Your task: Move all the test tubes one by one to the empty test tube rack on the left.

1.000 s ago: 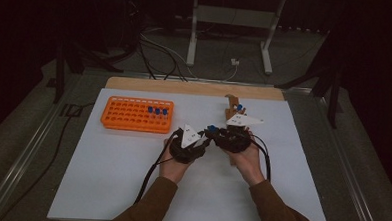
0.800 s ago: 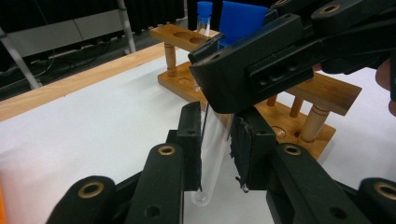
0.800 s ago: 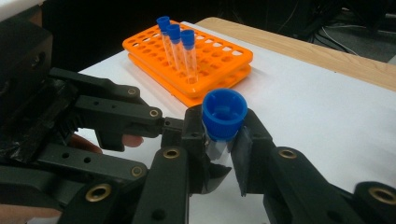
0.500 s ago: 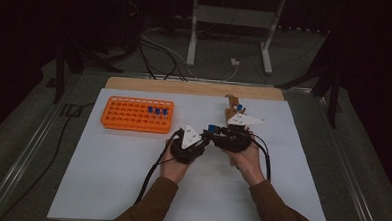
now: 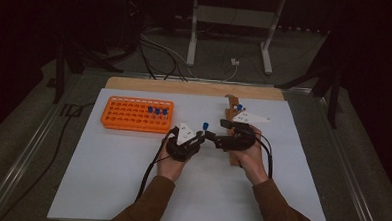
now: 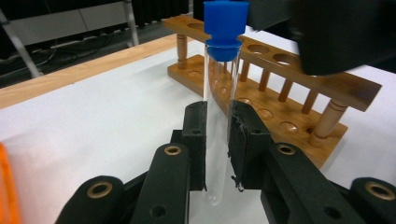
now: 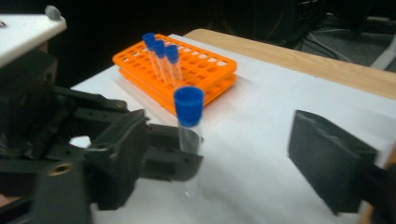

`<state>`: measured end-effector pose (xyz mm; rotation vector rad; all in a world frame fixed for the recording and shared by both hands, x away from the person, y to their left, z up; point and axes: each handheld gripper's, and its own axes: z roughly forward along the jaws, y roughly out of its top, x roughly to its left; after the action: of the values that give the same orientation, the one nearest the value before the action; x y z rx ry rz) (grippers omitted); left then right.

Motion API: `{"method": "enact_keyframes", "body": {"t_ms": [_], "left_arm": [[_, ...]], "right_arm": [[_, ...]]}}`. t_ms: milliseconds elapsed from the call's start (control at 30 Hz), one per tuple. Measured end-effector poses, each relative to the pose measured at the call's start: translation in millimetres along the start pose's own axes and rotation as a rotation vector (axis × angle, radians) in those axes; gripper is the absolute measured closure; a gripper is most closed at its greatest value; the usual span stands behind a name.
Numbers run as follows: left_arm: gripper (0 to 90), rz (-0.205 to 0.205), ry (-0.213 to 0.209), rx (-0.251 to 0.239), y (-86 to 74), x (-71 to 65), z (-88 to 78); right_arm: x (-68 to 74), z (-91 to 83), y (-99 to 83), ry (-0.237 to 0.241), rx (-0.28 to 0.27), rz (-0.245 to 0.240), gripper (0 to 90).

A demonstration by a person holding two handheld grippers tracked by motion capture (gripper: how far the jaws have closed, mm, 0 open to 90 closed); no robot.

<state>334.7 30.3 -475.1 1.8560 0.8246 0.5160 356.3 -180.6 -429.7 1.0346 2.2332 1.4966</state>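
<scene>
A clear test tube with a blue cap (image 6: 219, 102) stands upright between the pads of my left gripper (image 6: 219, 140), which is shut on its lower half. In the high view the tube (image 5: 205, 127) is between the two hands, the left gripper (image 5: 199, 137) to its left and the right gripper (image 5: 218, 134) to its right. My right gripper (image 7: 196, 186) has just been opening. Its jaws now stand wide on either side of the tube (image 7: 188, 121) and do not touch it.
A wooden tube rack (image 6: 280, 88) with open holes lies just behind the tube, partly under the right hand (image 5: 230, 109). An orange rack (image 5: 128, 115) holds three blue-capped tubes (image 5: 157, 110) at the back left. A white mat (image 5: 106, 176) covers the table.
Both hands have stayed where they were at the middle of the table. The right gripper's jaws look wider apart around the tube than before.
</scene>
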Motion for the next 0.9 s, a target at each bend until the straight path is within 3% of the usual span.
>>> {"method": "enact_keyframes", "body": {"t_ms": [333, 733, 900], "left_arm": [[78.4, -0.018, 0.028, -0.008, -1.8, 13.3, -13.8], [78.3, -0.051, 0.059, -0.021, -7.2, 32.1, -30.6], [78.2, -0.055, 0.093, -0.023, -9.4, 39.6, -38.5]], "right_arm": [[0.5, -1.8, 0.0, -0.044, 0.013, -0.04, 4.0], [0.0, -8.0, 0.0, -0.087, 0.01, -0.068, 3.1], [-2.8, -11.9, -0.3, -0.103, -0.001, -0.067, 2.7]]}}
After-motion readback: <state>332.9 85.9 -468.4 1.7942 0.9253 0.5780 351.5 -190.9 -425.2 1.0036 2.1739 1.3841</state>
